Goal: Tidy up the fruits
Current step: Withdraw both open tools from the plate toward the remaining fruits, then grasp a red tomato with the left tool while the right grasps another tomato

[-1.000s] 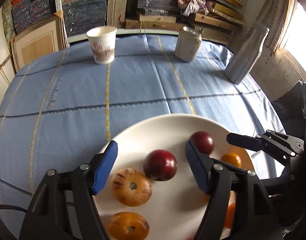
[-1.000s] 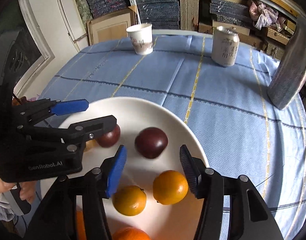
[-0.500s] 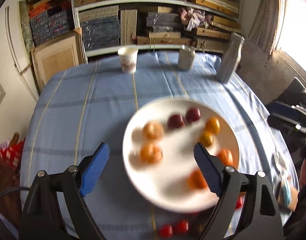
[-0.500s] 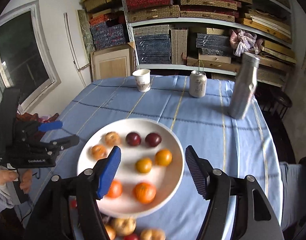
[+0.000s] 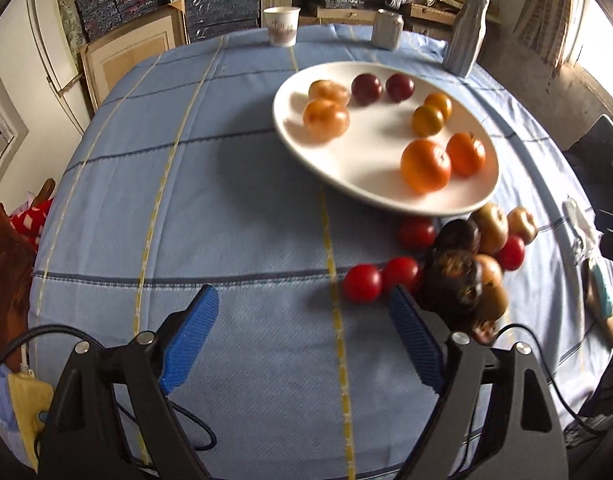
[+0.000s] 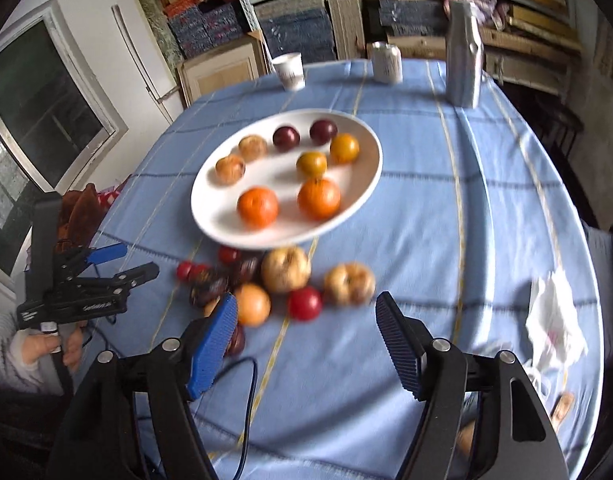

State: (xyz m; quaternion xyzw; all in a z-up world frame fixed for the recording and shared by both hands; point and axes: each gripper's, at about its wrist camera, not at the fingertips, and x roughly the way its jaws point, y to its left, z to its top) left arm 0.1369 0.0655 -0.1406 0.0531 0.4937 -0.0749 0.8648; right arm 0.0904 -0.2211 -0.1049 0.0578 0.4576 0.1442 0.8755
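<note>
Fruits lie in two groups: eight paired by kind on the white oval plate (image 6: 210, 216) at frame centre, and a loose heap of red, brown and yellow fruit (image 6: 284, 270) just below it, likely unsorted. Left gripper (image 5: 304, 330) and right gripper (image 6: 306, 330) hover wide-jawed, empty.

The round table's light blue woven tablecloth (image 6: 406, 240) is showing a grid of dark blue and yellow stripes. The glossy white oval plate (image 6: 210, 208) is carrying two orange, two yellow-orange, two dark maroon and two pale mottled orange fruits. Small red tomatoes (image 5: 362, 283) are lying on the cloth. Both grippers are showing blue ribbed pads (image 5: 188, 336) on black frames.
</note>
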